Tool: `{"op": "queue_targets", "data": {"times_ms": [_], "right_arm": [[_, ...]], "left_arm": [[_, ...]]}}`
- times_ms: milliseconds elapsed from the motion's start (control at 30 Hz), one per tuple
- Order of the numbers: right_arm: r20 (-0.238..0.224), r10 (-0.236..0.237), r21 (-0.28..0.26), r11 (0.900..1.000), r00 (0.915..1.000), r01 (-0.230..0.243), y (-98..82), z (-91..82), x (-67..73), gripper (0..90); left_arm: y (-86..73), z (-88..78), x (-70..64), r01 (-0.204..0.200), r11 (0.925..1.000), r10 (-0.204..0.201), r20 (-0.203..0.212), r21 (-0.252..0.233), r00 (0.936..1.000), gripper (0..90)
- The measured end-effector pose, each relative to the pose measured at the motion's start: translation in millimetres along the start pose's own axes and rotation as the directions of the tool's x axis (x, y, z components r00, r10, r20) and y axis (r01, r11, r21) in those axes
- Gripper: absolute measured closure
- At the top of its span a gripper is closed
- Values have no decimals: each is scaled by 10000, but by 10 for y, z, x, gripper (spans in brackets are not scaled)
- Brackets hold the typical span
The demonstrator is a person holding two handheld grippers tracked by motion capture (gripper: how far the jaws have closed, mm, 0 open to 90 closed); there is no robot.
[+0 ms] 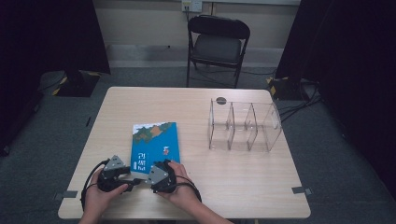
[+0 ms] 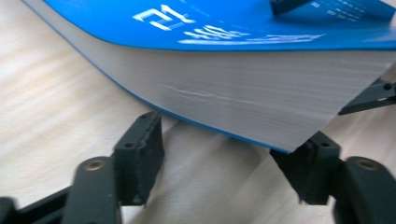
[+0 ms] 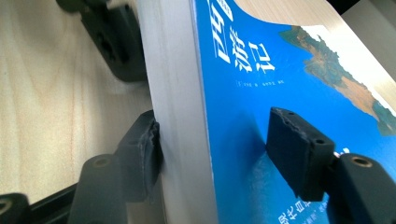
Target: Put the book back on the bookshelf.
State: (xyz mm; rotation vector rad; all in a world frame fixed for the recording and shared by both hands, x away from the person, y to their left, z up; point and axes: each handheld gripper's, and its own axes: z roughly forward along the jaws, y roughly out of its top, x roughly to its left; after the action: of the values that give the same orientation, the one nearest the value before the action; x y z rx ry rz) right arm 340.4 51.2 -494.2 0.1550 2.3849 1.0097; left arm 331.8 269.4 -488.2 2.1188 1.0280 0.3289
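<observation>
Blue book [image 1: 156,145] lies on the pale wooden table [image 1: 233,177], its near edge raised off the surface between the two grippers. From above, the left gripper [image 1: 132,178] sits just beside the near left corner of the book, and the right gripper [image 1: 163,167] sits at the near edge, just to the right of the left one, each held in a hand.

In the right gripper view, the right gripper [image 3: 212,144] straddles the near edge of the book. One black pad rests against the pale page block on the underside; the other pad stands over the glossy blue cover with a small gap I cannot be sure of. Its jaws stand partly open around the book.

In the left gripper view, the left gripper [image 2: 229,161] points at the book's lifted corner. Its jaws stand partly open on either side of and below the corner. The right pad touches or nearly touches the bottom corner of the pages; the left pad is clear of them. It grips nothing.

The book is a thick paperback: a smooth blue cover with white lettering and a green and brown landscape picture, and a matt, finely lined white page edge. The pads are rough black rubber.

The high view also shows a clear plastic divided organiser [image 1: 245,126] standing well beyond the right gripper, and a black folding chair [image 1: 217,44] past the table.
</observation>
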Motion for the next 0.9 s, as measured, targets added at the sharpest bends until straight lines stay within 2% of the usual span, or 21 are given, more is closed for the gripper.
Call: {"op": "queue_targets", "data": {"times_ms": [67,100,133,200,300,433,533,567,733,767,900], "right_arm": [[-18,-45,-22,10000,10000,45,8,-15,-11,428],[-18,-45,-22,10000,10000,45,8,-15,-11,428],[-22,1,16,10000,10000,-1,26,-34,-19,490],[-12,137,75,9999,9999,-137,39,-50,-22,508],[73,208,41,9998,9998,-208,49,-77,-19,549],[-53,310,162,9994,9995,-309,70,-93,-51,558],[-328,541,290,9982,9980,-532,72,-135,-104,562],[-411,577,334,9979,9975,-563,67,-151,-127,563],[-517,752,330,9967,9958,-736,67,-228,-184,573],[-683,800,324,9964,9945,-779,80,-276,-223,575],[-793,951,454,9947,9923,-917,106,-345,-266,582]], "left_arm": [[-23,-40,50,261,9997,-261,-37,20,9997,278],[-23,-40,50,261,9997,-261,-37,20,9997,260],[-38,-43,62,157,9998,-155,-134,133,9998,258],[-66,-29,60,142,9996,-137,-213,240,9997,258],[-69,-27,43,-194,9988,208,-313,453,9993,237],[-65,-17,43,-348,9985,361,-286,427,9989,200],[-66,8,44,-565,9971,582,-341,503,9977,167],[-60,19,41,-830,9946,852,-326,628,9958,163],[-50,24,19,-802,9954,811,-158,525,9966,184],[-49,24,15,-796,9954,805,-158,538,9966,180],[-66,34,13,-737,9965,745,-191,396,9970,176]]}}
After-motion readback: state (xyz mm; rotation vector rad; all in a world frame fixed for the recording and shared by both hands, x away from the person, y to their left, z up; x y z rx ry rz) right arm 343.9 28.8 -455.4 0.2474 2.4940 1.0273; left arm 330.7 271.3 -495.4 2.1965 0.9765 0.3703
